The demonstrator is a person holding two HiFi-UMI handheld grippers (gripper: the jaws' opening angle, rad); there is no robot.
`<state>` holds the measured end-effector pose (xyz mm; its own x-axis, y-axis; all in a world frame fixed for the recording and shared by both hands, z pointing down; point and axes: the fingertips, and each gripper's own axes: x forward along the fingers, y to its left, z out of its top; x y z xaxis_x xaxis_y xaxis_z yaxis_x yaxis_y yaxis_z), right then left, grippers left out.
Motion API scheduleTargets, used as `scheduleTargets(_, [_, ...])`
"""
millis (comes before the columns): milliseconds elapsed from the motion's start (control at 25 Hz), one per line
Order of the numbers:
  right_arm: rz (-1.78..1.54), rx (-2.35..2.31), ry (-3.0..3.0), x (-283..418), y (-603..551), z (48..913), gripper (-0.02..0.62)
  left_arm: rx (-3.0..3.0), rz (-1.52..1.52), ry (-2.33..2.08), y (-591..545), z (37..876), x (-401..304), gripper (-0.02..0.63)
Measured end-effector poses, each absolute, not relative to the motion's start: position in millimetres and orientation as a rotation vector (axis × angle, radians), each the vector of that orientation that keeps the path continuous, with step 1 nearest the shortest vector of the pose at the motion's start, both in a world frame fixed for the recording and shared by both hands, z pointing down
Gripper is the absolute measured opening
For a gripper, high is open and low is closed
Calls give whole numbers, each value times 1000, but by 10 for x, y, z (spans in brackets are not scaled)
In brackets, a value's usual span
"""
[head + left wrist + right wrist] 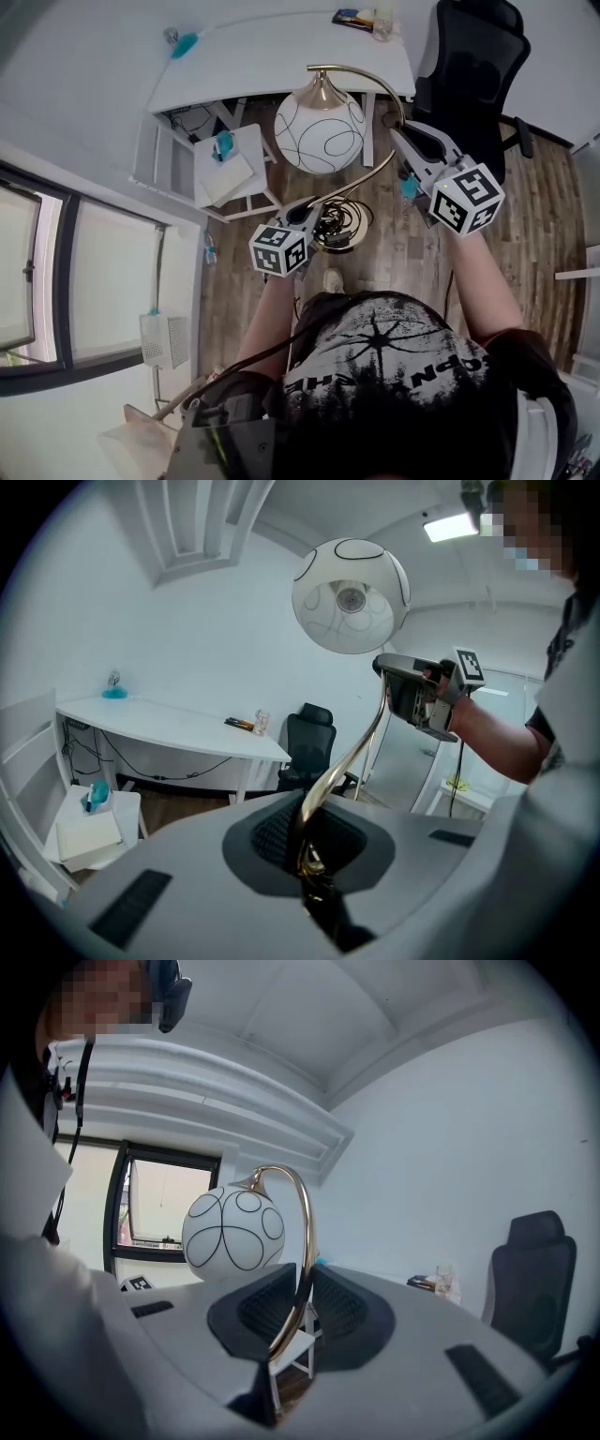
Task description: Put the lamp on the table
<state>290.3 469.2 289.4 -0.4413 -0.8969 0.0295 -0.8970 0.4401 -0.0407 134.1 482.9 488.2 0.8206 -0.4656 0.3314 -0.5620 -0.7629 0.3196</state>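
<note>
As the left gripper (314, 208) and right gripper (401, 141) are pinching the lamp (320, 131) by its thin stem — the heavy ball may be twisting it loose.

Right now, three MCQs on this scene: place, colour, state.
1. Where is the lamp? A on the white desk; B held up over the wood floor; C on the office chair.
2. What colour is its stem? A gold; B black; C blue.
3. The left gripper is: A open and empty; B shut on the stem; C shut on a cable.
1 B, left gripper and right gripper both carry it in the air. 2 A, it shines gold in both gripper views. 3 B, its jaws are closed on the stem.
</note>
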Motion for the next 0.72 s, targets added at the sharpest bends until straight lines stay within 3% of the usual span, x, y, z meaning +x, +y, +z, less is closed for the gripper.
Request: scheduleTargets(720, [22, 1660, -2664, 2110, 3626, 2902, 66, 2618, 305, -796, 3717, 4879, 535, 15])
